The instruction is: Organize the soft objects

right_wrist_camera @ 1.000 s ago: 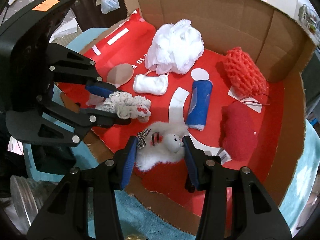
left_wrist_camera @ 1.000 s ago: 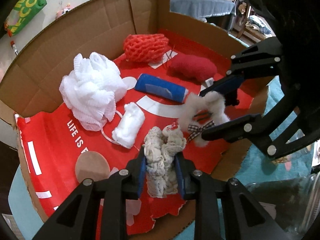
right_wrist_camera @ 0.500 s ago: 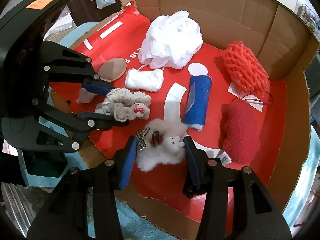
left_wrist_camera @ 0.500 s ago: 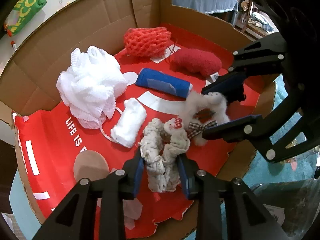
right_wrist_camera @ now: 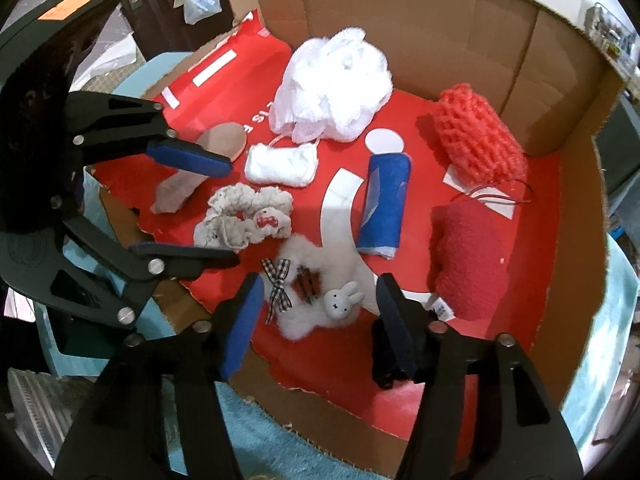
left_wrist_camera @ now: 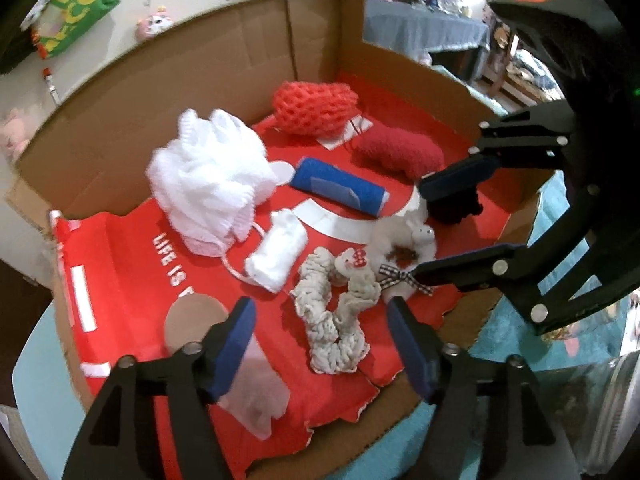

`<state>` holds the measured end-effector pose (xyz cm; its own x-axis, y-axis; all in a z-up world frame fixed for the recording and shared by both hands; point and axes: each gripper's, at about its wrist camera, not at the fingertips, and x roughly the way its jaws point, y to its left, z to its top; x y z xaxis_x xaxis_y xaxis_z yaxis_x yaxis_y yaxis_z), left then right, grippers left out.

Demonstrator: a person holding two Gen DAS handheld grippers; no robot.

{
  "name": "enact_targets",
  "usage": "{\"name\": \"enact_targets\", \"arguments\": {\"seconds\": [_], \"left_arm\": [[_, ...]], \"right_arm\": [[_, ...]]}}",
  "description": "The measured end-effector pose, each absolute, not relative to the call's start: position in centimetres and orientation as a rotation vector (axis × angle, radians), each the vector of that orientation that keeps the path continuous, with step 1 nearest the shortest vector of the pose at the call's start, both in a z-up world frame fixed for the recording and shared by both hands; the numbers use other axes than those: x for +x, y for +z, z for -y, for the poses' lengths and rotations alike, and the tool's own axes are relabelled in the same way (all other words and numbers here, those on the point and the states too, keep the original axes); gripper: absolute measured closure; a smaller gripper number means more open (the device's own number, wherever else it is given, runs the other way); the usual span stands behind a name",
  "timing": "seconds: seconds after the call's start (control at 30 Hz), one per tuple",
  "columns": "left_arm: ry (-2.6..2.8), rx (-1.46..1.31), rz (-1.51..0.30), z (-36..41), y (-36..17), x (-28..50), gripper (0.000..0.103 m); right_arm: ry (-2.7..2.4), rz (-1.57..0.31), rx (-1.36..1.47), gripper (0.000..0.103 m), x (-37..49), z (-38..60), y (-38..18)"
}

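Note:
A cream scrunchie (left_wrist_camera: pixel 336 312) (right_wrist_camera: pixel 244 220) with a red bow lies on the red liner between the fingers of my open left gripper (left_wrist_camera: pixel 320 336) (right_wrist_camera: pixel 216 208). A white fluffy scrunchie (right_wrist_camera: pixel 316 300) (left_wrist_camera: pixel 400 240) with a bunny face and checked ribbon lies between the fingers of my open right gripper (right_wrist_camera: pixel 316 312) (left_wrist_camera: pixel 440 224). Both lie loose on the liner near the box's front edge.
The cardboard box (right_wrist_camera: pixel 420 20) also holds a white mesh puff (right_wrist_camera: pixel 332 88), a small white roll (right_wrist_camera: pixel 280 164), a blue roll (right_wrist_camera: pixel 384 204), an orange net sponge (right_wrist_camera: pixel 476 136) and a red fuzzy pouch (right_wrist_camera: pixel 468 256). Teal cloth (right_wrist_camera: pixel 280 440) lies under the box.
Both grippers have opened and let go of their scrunchies, which now lie on the liner. Both grippers have drawn back a little.

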<state>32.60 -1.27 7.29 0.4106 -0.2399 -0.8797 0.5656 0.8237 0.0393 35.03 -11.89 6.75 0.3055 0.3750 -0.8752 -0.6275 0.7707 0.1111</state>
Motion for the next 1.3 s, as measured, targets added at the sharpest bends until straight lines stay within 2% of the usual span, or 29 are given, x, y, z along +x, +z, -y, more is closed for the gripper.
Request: {"name": "enact_targets", "arguments": {"seconds": [0.03,0.13,0.2,0.3,0.5,1.3], "left_arm": [[-0.511,0.343,-1.022,1.0,7.7,32.3,0.024],[-0.463,0.272,-1.001,0.3,8.9,31.6,0.010],[-0.397,0.217,-1.007,-0.3,9.4,31.1,0.006],[-0.332,0.134,-1.033,-1.1,9.6,30.5,0.006],[-0.268,0.011,-1.043,-2.0,9.4,29.4,0.003],[-0.114,-0.002,-1.050,-2.3,7.0,29.4,0.001]], "right_arm": [[0.663,-1.064,-0.263,0.044,34.9,12.1,7.2],[0.629,-1.041,-0.236,0.032,34.3,12.6,8.4],[0.606,-1.026,-0.219,0.028,33.7,13.1,9.3],[0.556,-1.028,-0.169,0.023,32.9,13.8,10.3],[0.440,-1.071,-0.081,0.022,31.9,15.1,10.6],[0.296,-1.128,0.013,0.022,31.8,15.9,7.6]]}}
